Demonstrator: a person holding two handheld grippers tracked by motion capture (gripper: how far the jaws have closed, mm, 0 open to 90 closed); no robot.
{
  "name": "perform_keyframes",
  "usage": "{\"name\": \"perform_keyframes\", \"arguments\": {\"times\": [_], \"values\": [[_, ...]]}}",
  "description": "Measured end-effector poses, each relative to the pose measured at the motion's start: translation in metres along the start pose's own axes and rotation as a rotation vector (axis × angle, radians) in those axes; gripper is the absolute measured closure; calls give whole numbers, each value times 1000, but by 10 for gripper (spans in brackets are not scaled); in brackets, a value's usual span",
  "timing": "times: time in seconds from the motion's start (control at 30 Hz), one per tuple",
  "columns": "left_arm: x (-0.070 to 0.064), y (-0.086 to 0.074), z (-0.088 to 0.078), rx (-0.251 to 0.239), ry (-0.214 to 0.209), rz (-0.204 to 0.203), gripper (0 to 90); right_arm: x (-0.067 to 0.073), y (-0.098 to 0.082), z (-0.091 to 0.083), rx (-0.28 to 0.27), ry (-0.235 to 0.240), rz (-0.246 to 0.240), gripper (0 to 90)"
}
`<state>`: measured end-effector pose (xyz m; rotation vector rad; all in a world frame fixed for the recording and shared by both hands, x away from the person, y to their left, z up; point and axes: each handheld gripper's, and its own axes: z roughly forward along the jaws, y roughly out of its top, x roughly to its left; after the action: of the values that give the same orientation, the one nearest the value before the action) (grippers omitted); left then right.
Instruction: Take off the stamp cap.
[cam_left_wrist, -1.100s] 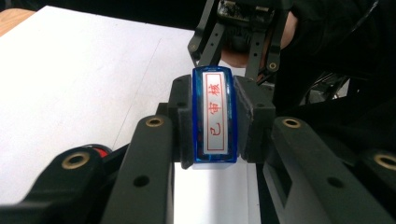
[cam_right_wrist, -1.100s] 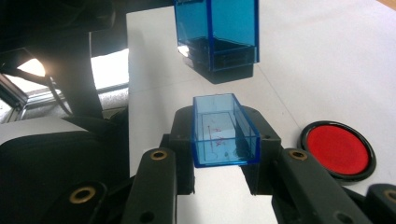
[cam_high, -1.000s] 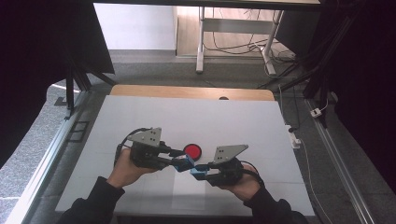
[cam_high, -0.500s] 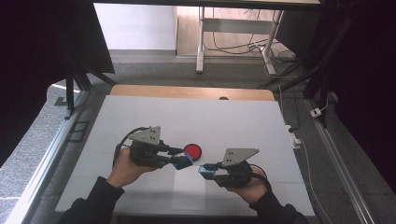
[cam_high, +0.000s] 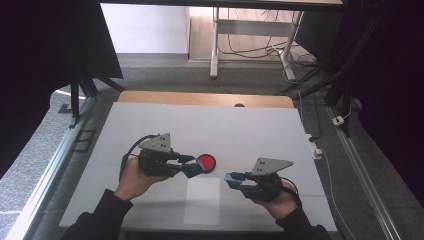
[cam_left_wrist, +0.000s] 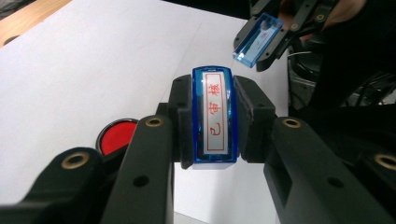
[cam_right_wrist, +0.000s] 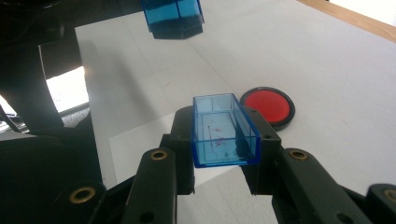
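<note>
My left gripper is shut on a blue stamp whose white face carries red characters in a red frame. In the high view the left gripper holds the stamp just left of a round red ink pad in a black case. My right gripper is shut on a clear blue cap, open side up, with red smudges inside. From above, the right gripper and cap sit right of the stamp, apart from it. The cap hangs beyond the stamp in the left gripper view.
A white sheet lies on the white table near the front edge, between my hands. A wooden strip runs along the far edge. The ink pad lies beyond the cap, and the stamp hovers above.
My right gripper has drawn to the right with the cap, opening a gap between cap and stamp. The left gripper stayed put.
</note>
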<state>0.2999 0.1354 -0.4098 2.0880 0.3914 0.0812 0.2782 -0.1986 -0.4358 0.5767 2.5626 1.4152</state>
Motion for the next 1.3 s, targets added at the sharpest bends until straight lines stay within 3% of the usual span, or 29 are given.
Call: {"name": "perform_keyframes", "arguments": {"times": [0.53,0.67,0.93,1.2,1.3], "values": [[5,-2,-3,9,92,-46,707,-7,-24,-33,10,-80,62,686],[6,-2,-4,6,101,-53,706,-7,-30,-40,15,-109,73,686],[6,-2,-6,7,120,-62,706,-11,-44,-54,6,-170,144,686],[7,-2,-6,5,134,-64,706,-11,-55,-69,25,-237,147,686],[8,-1,-6,4,141,-69,706,-12,-59,-73,26,-252,169,685]]}}
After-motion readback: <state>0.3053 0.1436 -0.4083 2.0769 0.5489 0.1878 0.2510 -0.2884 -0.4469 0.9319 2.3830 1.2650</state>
